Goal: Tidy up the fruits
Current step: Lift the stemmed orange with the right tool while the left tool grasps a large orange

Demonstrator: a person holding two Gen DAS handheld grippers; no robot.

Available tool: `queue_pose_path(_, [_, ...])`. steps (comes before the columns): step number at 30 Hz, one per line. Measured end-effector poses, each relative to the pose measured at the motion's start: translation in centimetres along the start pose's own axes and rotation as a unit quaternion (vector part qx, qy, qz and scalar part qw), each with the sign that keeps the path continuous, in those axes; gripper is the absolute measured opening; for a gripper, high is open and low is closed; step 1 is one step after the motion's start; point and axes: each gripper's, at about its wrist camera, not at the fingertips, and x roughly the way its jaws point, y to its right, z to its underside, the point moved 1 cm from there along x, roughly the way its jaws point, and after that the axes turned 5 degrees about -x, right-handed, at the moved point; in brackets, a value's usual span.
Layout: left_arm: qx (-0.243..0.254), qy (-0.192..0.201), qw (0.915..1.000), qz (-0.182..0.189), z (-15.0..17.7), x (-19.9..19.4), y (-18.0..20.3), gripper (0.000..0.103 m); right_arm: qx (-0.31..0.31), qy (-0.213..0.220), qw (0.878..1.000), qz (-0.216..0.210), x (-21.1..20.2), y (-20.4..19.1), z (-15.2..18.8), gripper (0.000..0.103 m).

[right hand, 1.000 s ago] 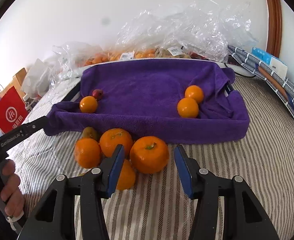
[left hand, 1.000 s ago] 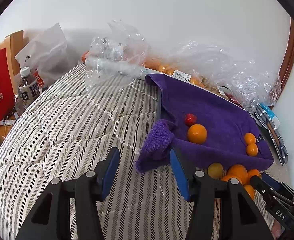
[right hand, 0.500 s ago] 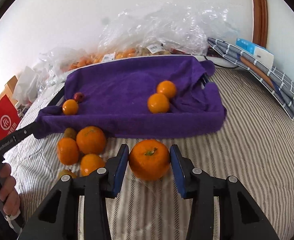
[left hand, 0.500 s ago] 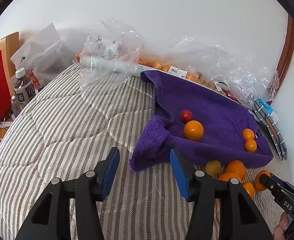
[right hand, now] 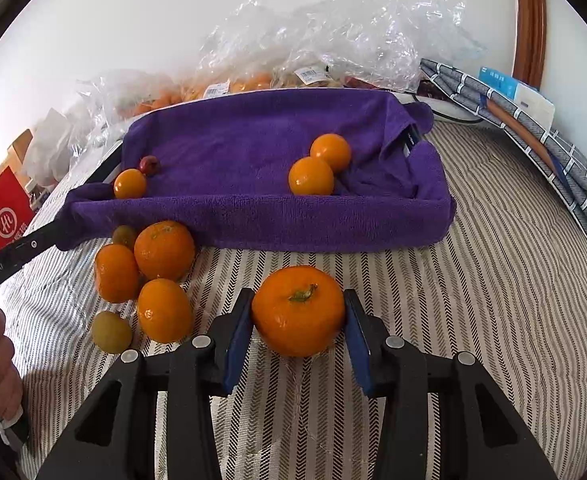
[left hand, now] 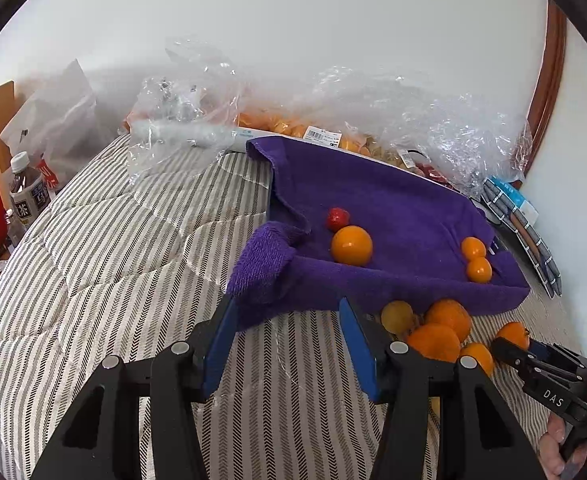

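— What is seen along the bed's left side?

— The left gripper (left hand: 289, 344) is held with its fingers released and nothing between them, above the striped bedcover (left hand: 113, 264), just short of the near-left corner of the purple towel-lined tray (right hand: 253, 216). A red bag (right hand: 3, 208) and a bottle (left hand: 29, 196) are seen past the bed's left edge.

— And toward the middle?

— A loose cluster of oranges (right hand: 149, 268) and two small yellow-green fruits is gathered on the bedcover against the tray's near wall. Inside the tray, one small orange (right hand: 130, 184) and a red fruit (right hand: 149, 164) are lodged at the left end, two small oranges (right hand: 321, 166) at the right.

— And on the right?

— A large orange (right hand: 298, 310) is grasped by the right gripper (right hand: 298, 320), both blue fingers pressed to its sides, on the bedcover near the tray's front. Clear plastic bags (right hand: 325, 36) of fruit are piled along the bed's far edge.
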Motion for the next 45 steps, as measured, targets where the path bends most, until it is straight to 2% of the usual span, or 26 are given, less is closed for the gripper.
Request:
queue_pose_path(5, [-0.005,-0.021,0.9997,0.008,0.1,0.7,-0.2,0.051,-0.004,0.025,1.000,-0.001,-1.0,-0.1,0.1,0.043])
queue_pose_path(10, [-0.001,-0.046,0.9989,-0.011,0.7,1.2,0.1,0.052,0.015,0.043,0.999,-0.011,-1.7,0.7,0.2,0.043])
queue_pose_path(15, [0.007,-0.041,0.9991,-0.012,1.3,0.5,0.6,0.052,0.026,0.052,0.998,-0.016,-2.3,1.4,0.4,0.043])
queue_pose_path(18, [0.035,-0.043,0.9984,0.009,1.9,-0.1,2.1,0.052,0.017,0.057,0.998,-0.004,-2.9,1.8,0.7,0.043])
queue_pose_path(20, [0.060,-0.058,0.9961,0.030,2.3,-0.2,3.8,0.052,0.022,0.060,0.998,0.000,-3.3,2.5,1.0,0.043])
queue_pose_path(23, [0.092,-0.065,0.9922,0.054,2.6,-0.2,6.3,0.064,0.022,0.055,0.998,0.013,-3.6,3.4,1.5,0.043])
queue_pose_path(25, [0.106,-0.059,0.9908,0.059,2.8,-0.2,7.5,0.067,0.026,0.057,0.998,0.011,-3.9,3.9,1.8,0.043])
queue_pose_path(28, [0.105,-0.070,0.9899,0.064,2.9,0.4,8.5,0.067,0.036,0.062,0.997,0.004,-4.2,4.6,2.2,0.043])
queue_pose_path(34, [0.072,-0.085,0.9911,0.073,2.7,1.8,8.3,0.067,0.043,0.071,0.996,-0.020,-4.4,5.1,2.3,0.043])
queue_pose_path(39, [0.065,-0.095,0.9903,0.077,3.1,2.7,8.2,0.041,0.057,0.071,0.996,-0.024,-4.4,5.4,2.4,0.043])
queue_pose_path(45, [0.046,-0.078,0.9916,0.092,3.1,2.1,7.6,0.038,0.050,0.065,0.996,-0.022,-4.2,5.1,2.3,0.043])
